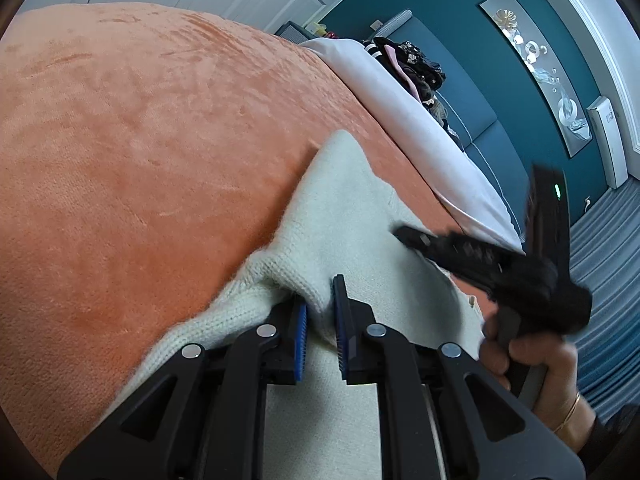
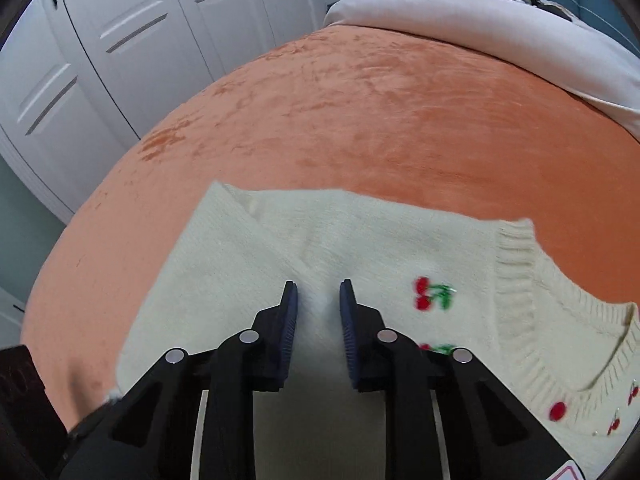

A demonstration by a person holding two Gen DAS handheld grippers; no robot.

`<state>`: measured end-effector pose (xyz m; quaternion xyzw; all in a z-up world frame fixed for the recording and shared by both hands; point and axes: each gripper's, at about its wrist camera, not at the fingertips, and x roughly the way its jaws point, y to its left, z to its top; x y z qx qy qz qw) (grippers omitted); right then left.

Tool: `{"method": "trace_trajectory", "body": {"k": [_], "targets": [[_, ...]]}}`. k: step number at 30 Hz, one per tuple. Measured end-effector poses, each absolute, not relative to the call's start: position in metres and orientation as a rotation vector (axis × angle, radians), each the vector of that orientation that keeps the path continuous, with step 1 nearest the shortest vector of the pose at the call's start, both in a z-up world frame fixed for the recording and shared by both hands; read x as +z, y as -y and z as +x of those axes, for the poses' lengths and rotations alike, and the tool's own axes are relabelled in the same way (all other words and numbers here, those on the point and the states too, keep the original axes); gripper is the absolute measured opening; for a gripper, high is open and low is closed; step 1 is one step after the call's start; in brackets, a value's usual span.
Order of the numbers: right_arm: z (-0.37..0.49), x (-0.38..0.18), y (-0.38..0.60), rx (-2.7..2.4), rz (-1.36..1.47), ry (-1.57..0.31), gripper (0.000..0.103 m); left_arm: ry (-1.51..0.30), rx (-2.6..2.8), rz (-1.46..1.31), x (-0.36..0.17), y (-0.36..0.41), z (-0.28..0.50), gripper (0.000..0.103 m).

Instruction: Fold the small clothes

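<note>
The left gripper (image 1: 320, 312), angled down, pinched a raised fold of the cream sweater (image 2: 320, 248) lying at the near edge of the orange blanket (image 1: 140, 140). The right gripper (image 2: 318, 304), tilted steeply down, hovered over the sweater, jaws parted, grasping nothing. A white pillow (image 2: 480, 32) lay along the far edge beneath dark clothes (image 1: 416, 64).

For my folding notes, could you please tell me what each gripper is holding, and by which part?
The left gripper pinches a bunched fold at the edge of the cream sweater. The right gripper holds nothing; its fingers are apart above the sweater.
</note>
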<state>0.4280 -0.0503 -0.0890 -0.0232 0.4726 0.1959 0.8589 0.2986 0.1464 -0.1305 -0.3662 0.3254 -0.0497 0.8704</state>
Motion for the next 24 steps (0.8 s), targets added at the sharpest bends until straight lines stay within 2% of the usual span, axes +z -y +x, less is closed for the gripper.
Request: {"method": "trace_trajectory", "body": {"k": [1, 2, 4, 7, 9, 10, 13, 14, 15, 16, 17, 18, 20, 22, 24], "targets": [[0.425, -0.088, 0.074, 0.335, -0.036, -0.989, 0.012, -0.680, -0.104, -0.765, -0.131, -0.146, 0.298, 0.012], [0.423, -0.087, 0.105, 0.259, -0.001, -0.993, 0.003, -0.680, -0.103, -0.763, -0.132, -0.145, 0.297, 0.012], [0.405, -0.086, 0.182, 0.136, 0.151, -0.977, 0.002, -0.680, -0.100, -0.759, -0.131, -0.144, 0.296, 0.012], [0.346, -0.069, 0.266, -0.040, 0.263, -0.899, 0.024, -0.683, -0.095, -0.756, -0.129, -0.143, 0.296, 0.012], [0.305, -0.065, 0.305, -0.087, 0.361, -0.875, 0.045, -0.689, -0.094, -0.755, -0.126, -0.142, 0.296, 0.012], [0.288, -0.068, 0.318, -0.102, 0.421, -0.876, 0.061, -0.694, -0.094, -0.757, -0.125, -0.142, 0.297, 0.013], [0.270, -0.087, 0.325, -0.075, 0.497, -0.912, 0.063, -0.741, -0.081, -0.784, -0.117, -0.141, 0.304, 0.022], [0.271, -0.089, 0.317, -0.086, 0.447, -0.912, 0.062, -0.766, -0.074, -0.797, -0.112, -0.140, 0.308, 0.029], [0.273, -0.089, 0.308, -0.094, 0.399, -0.910, 0.057, -0.784, -0.070, -0.811, -0.105, -0.138, 0.311, 0.030], [0.278, -0.088, 0.298, -0.057, 0.385, -0.916, 0.025, -0.797, -0.064, -0.816, -0.096, -0.137, 0.315, 0.030], [0.283, -0.080, 0.292, -0.064, 0.376, -0.922, 0.009, -0.784, -0.065, -0.820, -0.084, -0.138, 0.317, 0.022], [0.283, -0.066, 0.288, -0.040, 0.395, -0.880, 0.009, -0.756, -0.082, -0.826, -0.071, -0.139, 0.319, 0.011], [0.269, -0.020, 0.289, 0.043, 0.480, -0.708, 0.007, -0.706, -0.100, -0.809, -0.045, -0.143, 0.320, 0.012], [0.252, 0.011, 0.293, 0.055, 0.474, -0.592, 0.007, -0.712, -0.069, -0.739, -0.043, -0.141, 0.321, 0.012], [0.251, -0.009, 0.306, 0.025, 0.478, -0.639, 0.006, -0.800, -0.036, -0.689, -0.070, -0.137, 0.328, 0.012]]}}
